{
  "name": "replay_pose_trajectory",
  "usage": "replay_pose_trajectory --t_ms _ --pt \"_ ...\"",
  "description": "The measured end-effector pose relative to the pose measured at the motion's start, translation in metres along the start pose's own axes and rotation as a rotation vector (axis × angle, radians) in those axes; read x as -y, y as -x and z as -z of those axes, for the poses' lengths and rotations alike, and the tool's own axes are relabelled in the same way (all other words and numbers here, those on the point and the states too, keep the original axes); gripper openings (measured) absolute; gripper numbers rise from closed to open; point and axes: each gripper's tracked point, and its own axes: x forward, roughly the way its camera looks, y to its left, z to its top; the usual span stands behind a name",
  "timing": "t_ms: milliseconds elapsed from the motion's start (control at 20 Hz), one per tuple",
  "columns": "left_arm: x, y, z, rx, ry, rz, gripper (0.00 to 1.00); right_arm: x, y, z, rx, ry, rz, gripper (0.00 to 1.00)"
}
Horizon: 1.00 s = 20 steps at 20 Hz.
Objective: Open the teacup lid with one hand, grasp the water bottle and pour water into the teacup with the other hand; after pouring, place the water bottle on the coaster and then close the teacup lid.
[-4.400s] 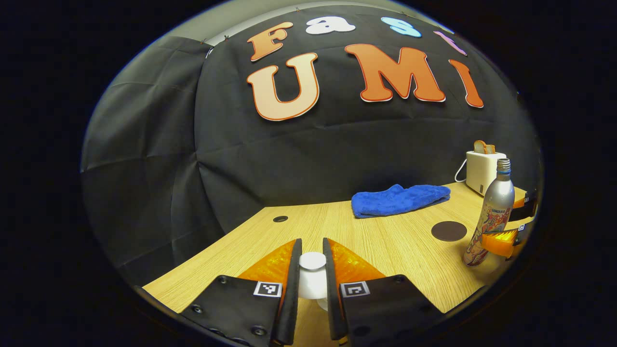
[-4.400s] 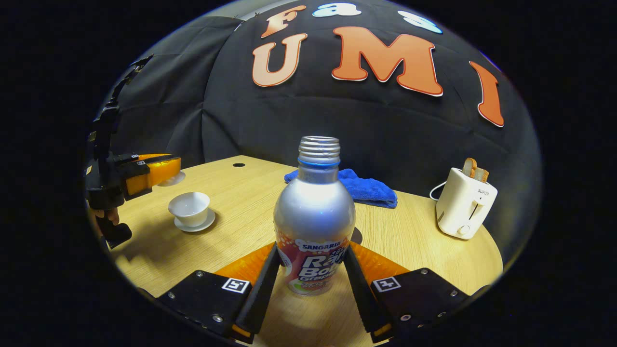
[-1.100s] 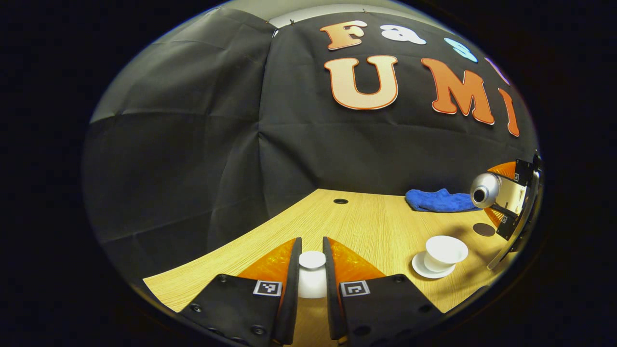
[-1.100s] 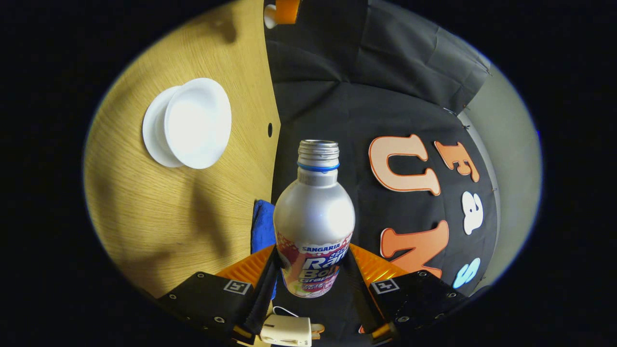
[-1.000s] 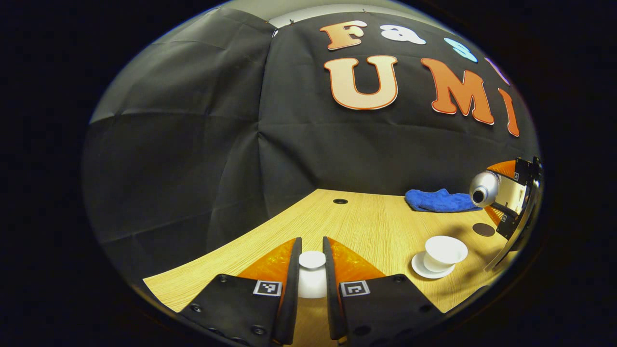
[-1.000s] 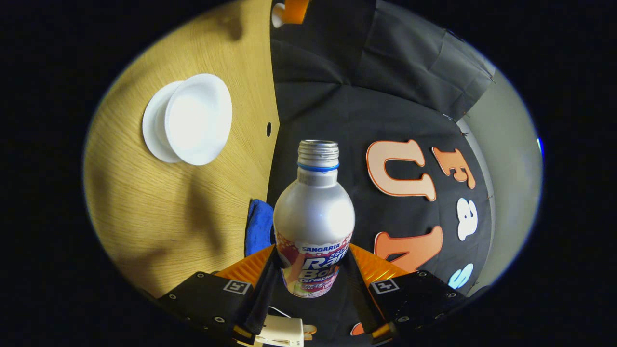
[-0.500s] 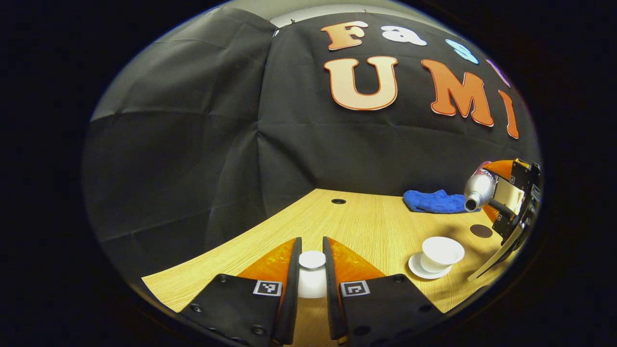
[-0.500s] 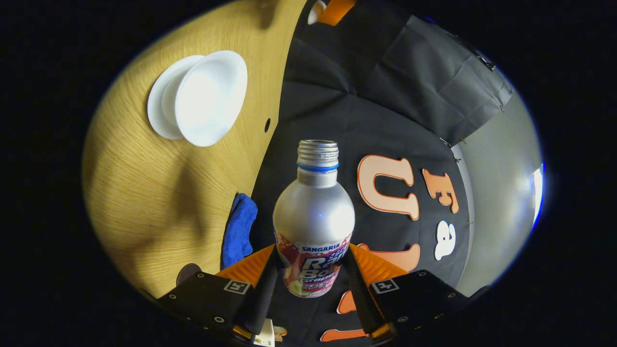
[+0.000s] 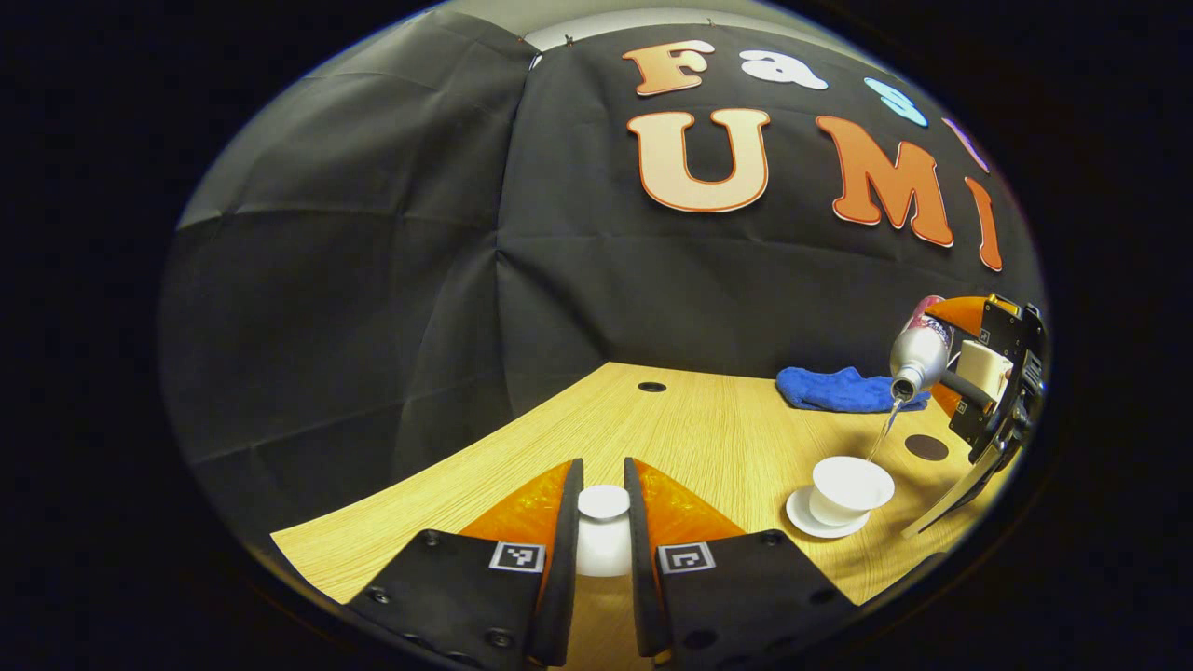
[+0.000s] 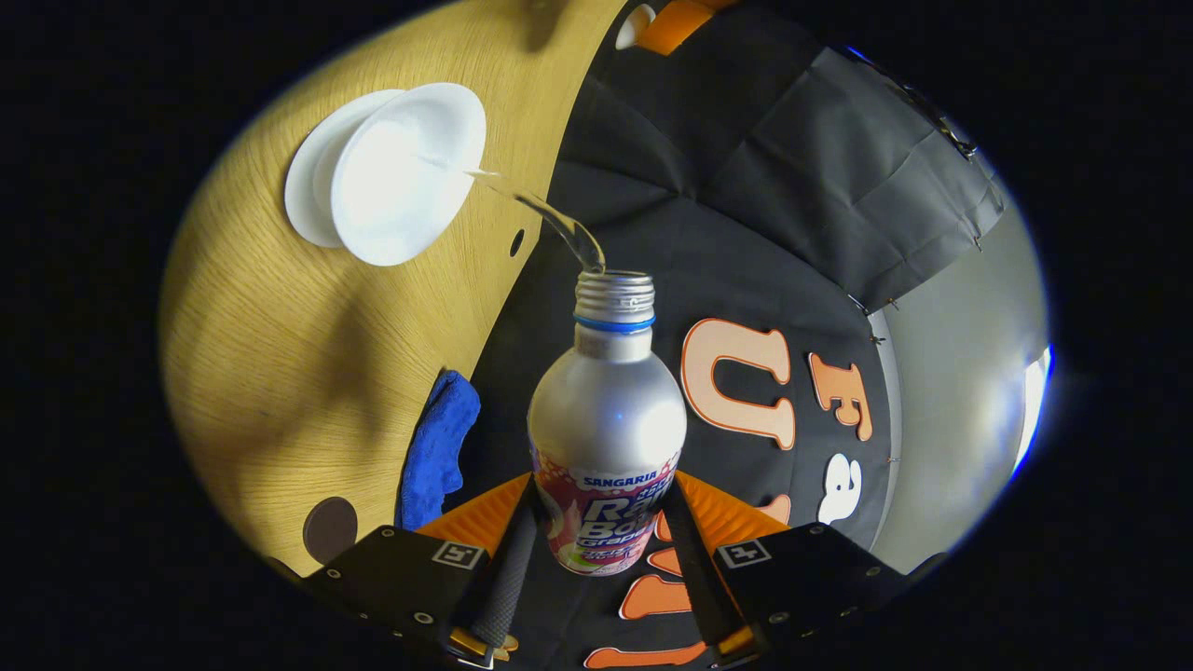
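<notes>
**Water now reaching the cup**

While the right gripper (image 10: 601,550) has its fingers pressed on either side of the water bottle (image 10: 608,438), the bottle has tipped further than half a second ago and a thin stream (image 10: 550,216) now runs from its mouth into the open teacup (image 10: 401,172). A moment back the bottle hung tilted over the cup with nothing flowing, so pouring has just begun. Left of the teacup, the left gripper (image 9: 603,550) still pinches the teacup lid (image 9: 603,503) by its knob, held clear above the table (image 9: 708,438). Beyond the teacup lies the dark coaster (image 9: 926,446), bare and waiting for the bottle, with a blue cloth (image 9: 843,389) farther back.
</notes>
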Motion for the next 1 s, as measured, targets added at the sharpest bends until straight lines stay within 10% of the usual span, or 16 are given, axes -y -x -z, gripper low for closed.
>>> replay_pose_trajectory --t_ms 1000 --pt "-0.001 0.011 -0.005 0.004 -0.008 -0.001 0.3 0.014 -0.01 0.0 0.017 0.105 0.086 0.75"
